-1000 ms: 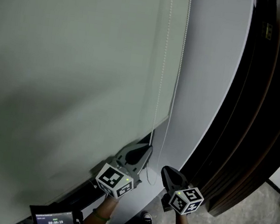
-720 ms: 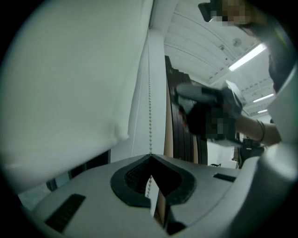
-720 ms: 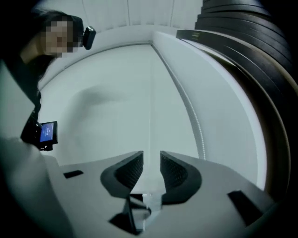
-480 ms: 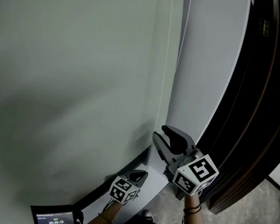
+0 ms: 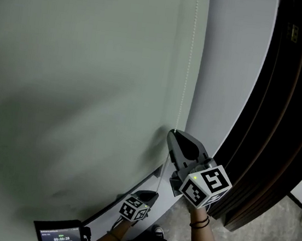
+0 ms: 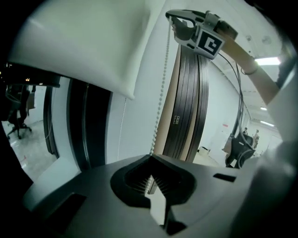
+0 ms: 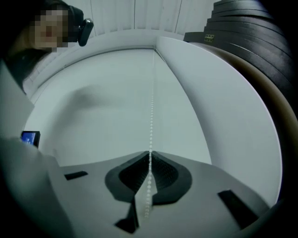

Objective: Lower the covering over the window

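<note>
Looks like mid hand-over-hand pull on the blind [image 5: 79, 80]; its bead chain [image 5: 187, 67] hangs down the blind's right edge. The left hand-held gripper [image 5: 152, 193] sits low, clamped tight on the bead chain; the right hand-held gripper [image 5: 172, 132] is higher up, jaws have just been closing and now pinch the chain too. Next I'd guess left lets go and right drags straight down.

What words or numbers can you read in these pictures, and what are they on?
Nothing reads clearly.
Small screen: digits like a timer, too small to read.
Label on the dark panels: too small to read.
Cubes on the left gripper and right gripper: square patterns only, no letters.
</note>
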`<action>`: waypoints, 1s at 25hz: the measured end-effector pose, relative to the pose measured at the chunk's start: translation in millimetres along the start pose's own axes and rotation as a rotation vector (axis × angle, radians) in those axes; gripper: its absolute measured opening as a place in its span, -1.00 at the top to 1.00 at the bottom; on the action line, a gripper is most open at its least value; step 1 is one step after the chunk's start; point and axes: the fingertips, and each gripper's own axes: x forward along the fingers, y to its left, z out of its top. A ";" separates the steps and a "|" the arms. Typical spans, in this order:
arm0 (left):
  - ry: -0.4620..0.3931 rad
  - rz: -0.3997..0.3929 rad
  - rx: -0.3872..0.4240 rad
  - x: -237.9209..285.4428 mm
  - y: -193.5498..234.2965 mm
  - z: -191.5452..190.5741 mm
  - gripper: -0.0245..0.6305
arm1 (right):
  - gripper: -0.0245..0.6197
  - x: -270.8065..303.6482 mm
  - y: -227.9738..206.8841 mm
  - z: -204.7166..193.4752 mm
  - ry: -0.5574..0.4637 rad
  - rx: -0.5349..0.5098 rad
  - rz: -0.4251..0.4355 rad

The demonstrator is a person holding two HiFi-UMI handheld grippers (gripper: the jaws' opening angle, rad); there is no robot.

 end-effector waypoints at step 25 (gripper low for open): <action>-0.739 0.002 0.276 -140.3 -55.5 283.9 0.90 | 0.88 -65.2 -18.3 -237.5 0.351 0.152 -0.138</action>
